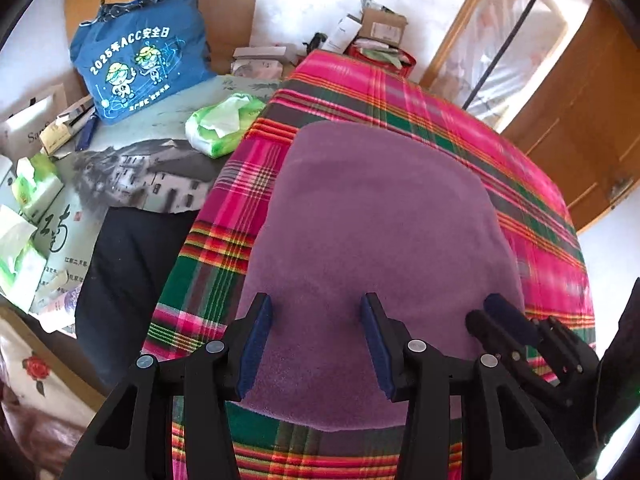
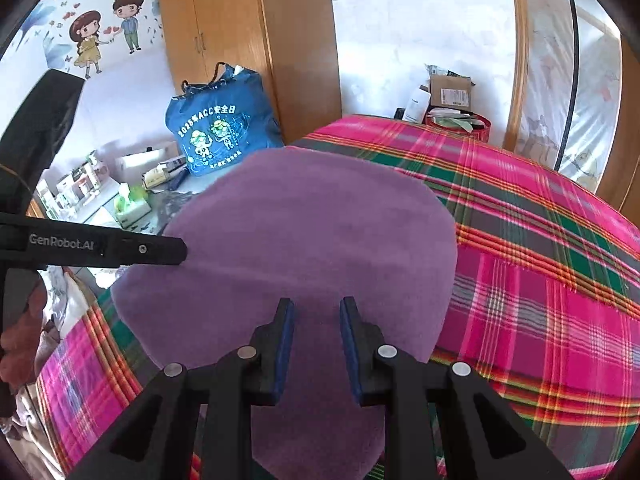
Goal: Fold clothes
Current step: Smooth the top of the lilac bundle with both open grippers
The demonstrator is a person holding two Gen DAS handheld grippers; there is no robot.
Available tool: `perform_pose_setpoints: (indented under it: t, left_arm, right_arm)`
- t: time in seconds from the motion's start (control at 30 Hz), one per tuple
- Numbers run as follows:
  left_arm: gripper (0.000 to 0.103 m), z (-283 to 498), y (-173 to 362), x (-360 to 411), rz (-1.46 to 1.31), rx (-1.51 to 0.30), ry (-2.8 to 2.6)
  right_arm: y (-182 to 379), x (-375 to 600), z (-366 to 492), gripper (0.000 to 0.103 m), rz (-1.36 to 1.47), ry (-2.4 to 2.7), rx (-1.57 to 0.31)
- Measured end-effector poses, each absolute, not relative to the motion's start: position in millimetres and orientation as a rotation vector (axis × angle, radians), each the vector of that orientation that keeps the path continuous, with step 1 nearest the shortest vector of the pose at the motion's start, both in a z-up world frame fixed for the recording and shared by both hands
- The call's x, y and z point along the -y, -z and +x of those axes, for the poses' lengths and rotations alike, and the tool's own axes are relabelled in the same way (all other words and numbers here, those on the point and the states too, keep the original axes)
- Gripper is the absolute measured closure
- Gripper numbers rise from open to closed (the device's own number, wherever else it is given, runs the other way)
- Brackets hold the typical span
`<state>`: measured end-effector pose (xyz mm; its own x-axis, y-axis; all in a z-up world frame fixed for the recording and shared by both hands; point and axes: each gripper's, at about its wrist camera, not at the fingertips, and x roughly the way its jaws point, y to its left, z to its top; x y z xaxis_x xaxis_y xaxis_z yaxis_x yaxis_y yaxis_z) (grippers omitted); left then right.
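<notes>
- The purple cloth [image 1: 376, 240] lies flat as a folded pad on the plaid sheet [image 1: 460, 120], reaching close to the sheet's left edge.
- Left gripper [image 1: 316, 344]: fingers well apart over the cloth's near edge, nothing pinched between them.
- Right gripper [image 2: 316, 344]: fingers apart with a narrower gap, also empty, over the near part of the cloth.
- The two grippers sit close together; the right one shows at the left view's lower right, so they could knock each other on the next reach.
- Fleece looks thick; a shallow pinch might catch only the top layer and pull the fold open.
- A drag toward the left edge could push the cloth into the tissue pack [image 1: 224, 128] and blue bag [image 1: 136, 60] clutter.
</notes>
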<state>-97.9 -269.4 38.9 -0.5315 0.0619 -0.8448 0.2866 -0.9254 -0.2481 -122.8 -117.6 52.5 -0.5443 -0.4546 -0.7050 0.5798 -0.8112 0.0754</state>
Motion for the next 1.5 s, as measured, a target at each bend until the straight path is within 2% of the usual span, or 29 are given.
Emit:
perform_pose_setpoints:
  t: [0.4, 0.6, 0.73, 0.9, 1.07, 1.23, 1.5]
  left_arm:
    - [0.044, -95, -25, 267, 1.400, -0.517, 2.556]
    - [0.043, -86, -31, 261, 1.368, -0.490, 2.532]
    - [0.044, -74, -38, 245, 1.332, -0.394, 2.552]
    - [0.044, -59, -33, 240, 1.294, -0.448, 2.553]
    - [0.044, -53, -27, 235, 1.274, -0.401, 2.544]
    - [0.044, -48, -31, 226, 1.252, -0.312, 2.538]
    - [0.044, -23, -35, 207, 1.211, -0.270, 2.545]
  right_arm:
    - [-42, 118, -125, 0.077, 1.019, 2.348, -0.196]
    - [-51, 113, -119, 0.078, 1.046, 2.335, -0.180]
    - [-57, 105, -104, 0.075, 1.033, 2.356, -0.214]
    - [-45, 99, -91, 0.071, 1.040, 2.387, -0.234]
    - [-40, 103, -85, 0.070, 1.006, 2.424, -0.270]
    - [-43, 95, -90, 0.070, 1.050, 2.403, -0.212]
    - [-53, 86, -68, 0.068, 1.103, 2.395, -0.189]
